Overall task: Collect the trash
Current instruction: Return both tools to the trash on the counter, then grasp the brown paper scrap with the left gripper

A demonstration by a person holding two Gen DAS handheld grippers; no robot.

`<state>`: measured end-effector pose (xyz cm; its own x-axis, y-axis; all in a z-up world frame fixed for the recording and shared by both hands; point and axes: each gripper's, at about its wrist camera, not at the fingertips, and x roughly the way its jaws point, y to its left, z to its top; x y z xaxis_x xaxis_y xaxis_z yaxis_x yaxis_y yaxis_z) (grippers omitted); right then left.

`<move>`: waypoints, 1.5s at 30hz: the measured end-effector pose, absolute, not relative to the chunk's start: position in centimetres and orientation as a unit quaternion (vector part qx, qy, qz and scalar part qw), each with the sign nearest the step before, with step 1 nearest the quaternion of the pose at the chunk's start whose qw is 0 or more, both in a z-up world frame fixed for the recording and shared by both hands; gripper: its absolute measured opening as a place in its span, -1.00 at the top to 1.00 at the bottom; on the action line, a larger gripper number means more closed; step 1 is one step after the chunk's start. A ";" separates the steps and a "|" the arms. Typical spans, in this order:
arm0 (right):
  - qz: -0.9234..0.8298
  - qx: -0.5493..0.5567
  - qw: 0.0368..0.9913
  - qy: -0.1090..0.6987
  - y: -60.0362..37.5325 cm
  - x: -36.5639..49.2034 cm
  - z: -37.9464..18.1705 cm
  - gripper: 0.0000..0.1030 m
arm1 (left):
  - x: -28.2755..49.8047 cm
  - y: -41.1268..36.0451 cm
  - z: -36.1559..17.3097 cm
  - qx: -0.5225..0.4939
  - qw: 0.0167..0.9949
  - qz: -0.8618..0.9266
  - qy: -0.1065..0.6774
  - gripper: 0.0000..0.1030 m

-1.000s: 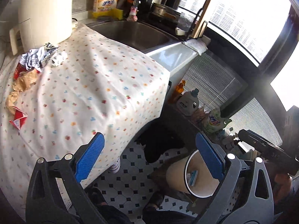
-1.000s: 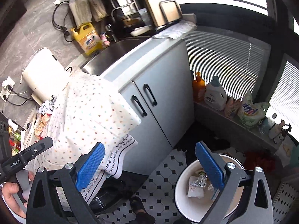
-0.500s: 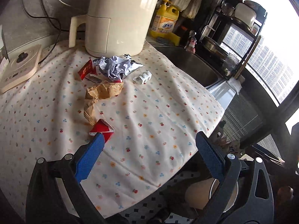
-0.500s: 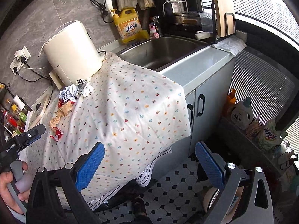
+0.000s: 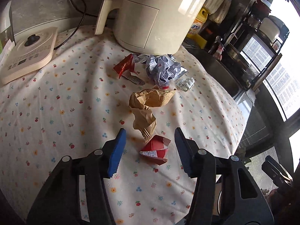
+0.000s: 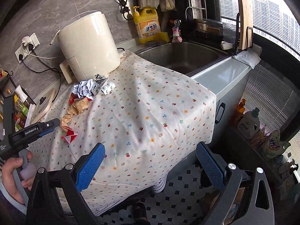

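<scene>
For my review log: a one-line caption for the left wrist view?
Left gripper, jaws just closing, brackets a red wrapper on the floral tablecloth.

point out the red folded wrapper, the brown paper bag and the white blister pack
red folded wrapper (image 5: 154, 148), left wrist view, middle of its red face
brown paper bag (image 5: 150, 101), left wrist view, its crumpled upper part
white blister pack (image 6: 107, 88), right wrist view, its bubbled top

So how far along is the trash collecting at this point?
Nothing here shows as finished. In hand: the left gripper, jaws just closing but not yet pressing, straddles the red folded wrapper. Left: brown paper bag, crumpled white paper, red packet, small white wrapper. The right gripper is open, empty.
</scene>
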<state>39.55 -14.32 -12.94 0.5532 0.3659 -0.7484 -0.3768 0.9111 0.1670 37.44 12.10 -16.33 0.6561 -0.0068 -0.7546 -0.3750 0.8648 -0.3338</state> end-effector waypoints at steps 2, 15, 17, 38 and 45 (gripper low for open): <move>0.207 -0.003 0.879 0.428 -13.9 39.4 -13.2 -0.85 | 38.0 12.6 -16.9 -0.241 0.876 0.096 0.406 0.08; 0.219 0.031 0.857 0.465 -10.5 39.0 -15.1 -0.85 | 38.7 14.1 -18.4 -0.235 0.872 0.052 0.426 0.60; 0.229 0.026 0.854 0.466 -9.8 39.0 -15.1 -0.85 | 38.1 14.3 -18.4 -0.237 0.872 0.057 0.424 0.60; 0.359 -0.034 0.801 0.479 -5.1 38.2 -15.5 -0.85 | 29.2 11.6 -17.1 -0.261 0.864 0.128 0.411 0.60; 0.404 -0.037 0.776 0.483 -2.9 37.7 -15.7 -0.85 | 25.9 11.9 -16.6 -0.271 0.860 0.165 0.400 0.60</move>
